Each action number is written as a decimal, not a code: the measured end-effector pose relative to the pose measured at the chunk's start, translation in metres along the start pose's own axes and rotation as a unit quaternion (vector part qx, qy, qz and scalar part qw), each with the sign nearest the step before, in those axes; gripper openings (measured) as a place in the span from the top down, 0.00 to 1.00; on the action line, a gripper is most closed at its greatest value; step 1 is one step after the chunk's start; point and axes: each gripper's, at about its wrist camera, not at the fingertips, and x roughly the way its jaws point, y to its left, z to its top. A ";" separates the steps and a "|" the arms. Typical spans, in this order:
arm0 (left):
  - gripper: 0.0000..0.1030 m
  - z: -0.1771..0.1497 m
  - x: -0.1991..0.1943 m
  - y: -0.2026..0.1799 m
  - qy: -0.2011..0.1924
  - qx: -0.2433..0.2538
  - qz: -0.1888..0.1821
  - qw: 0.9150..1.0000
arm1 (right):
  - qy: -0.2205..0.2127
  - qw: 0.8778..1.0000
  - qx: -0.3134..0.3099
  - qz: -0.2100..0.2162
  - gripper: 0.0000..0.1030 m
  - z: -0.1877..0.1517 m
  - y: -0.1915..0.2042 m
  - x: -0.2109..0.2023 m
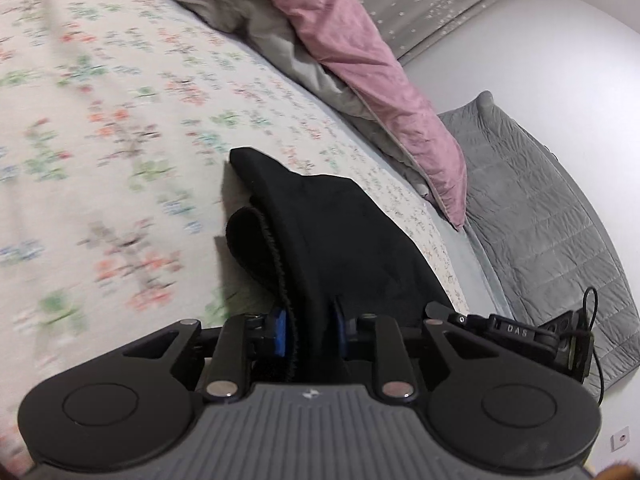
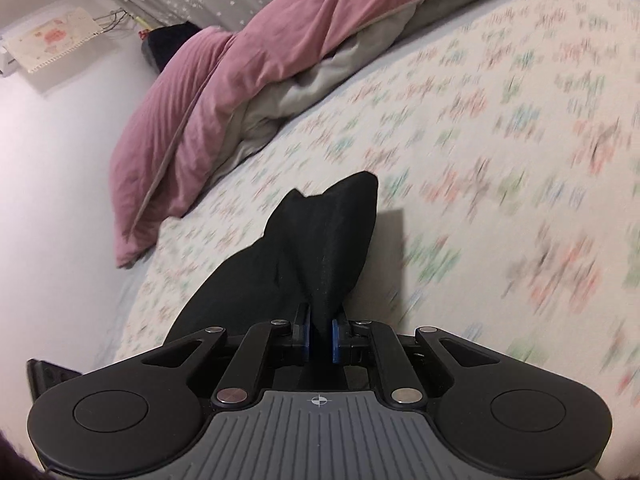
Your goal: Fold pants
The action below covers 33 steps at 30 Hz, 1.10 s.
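The black pants [image 1: 332,232] hang lifted above the floral bedsheet [image 1: 100,120]. My left gripper [image 1: 310,334] is shut on a bunched edge of the pants, with the blue pads [image 1: 281,332] pressed on the cloth and a hemmed flap hanging to the left. In the right wrist view the pants [image 2: 320,248] rise in a folded peak from my right gripper [image 2: 320,338], which is shut on the cloth between its blue pads [image 2: 335,340]. The other gripper's body [image 1: 532,336] shows at the right of the left wrist view.
A pink and grey duvet [image 1: 360,52] is heaped at the back of the bed, also in the right wrist view [image 2: 240,72]. A grey quilted pillow [image 1: 540,216] lies at the bed's right. A white wall [image 2: 52,184] borders the bed. The sheet [image 2: 500,140] is blurred.
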 end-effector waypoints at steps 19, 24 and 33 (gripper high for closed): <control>0.28 -0.004 -0.006 -0.044 0.039 0.098 0.128 0.986 | -0.007 0.995 -0.076 -0.068 0.62 -0.002 -0.012 -0.025; 0.28 -0.023 -0.019 -0.082 -0.013 0.166 0.147 0.975 | -0.026 0.993 -0.089 -0.070 0.61 -0.015 0.001 -0.048; 0.28 -0.074 0.006 -0.090 0.052 0.219 0.220 0.949 | -0.001 0.982 -0.148 -0.117 0.61 -0.056 0.025 -0.050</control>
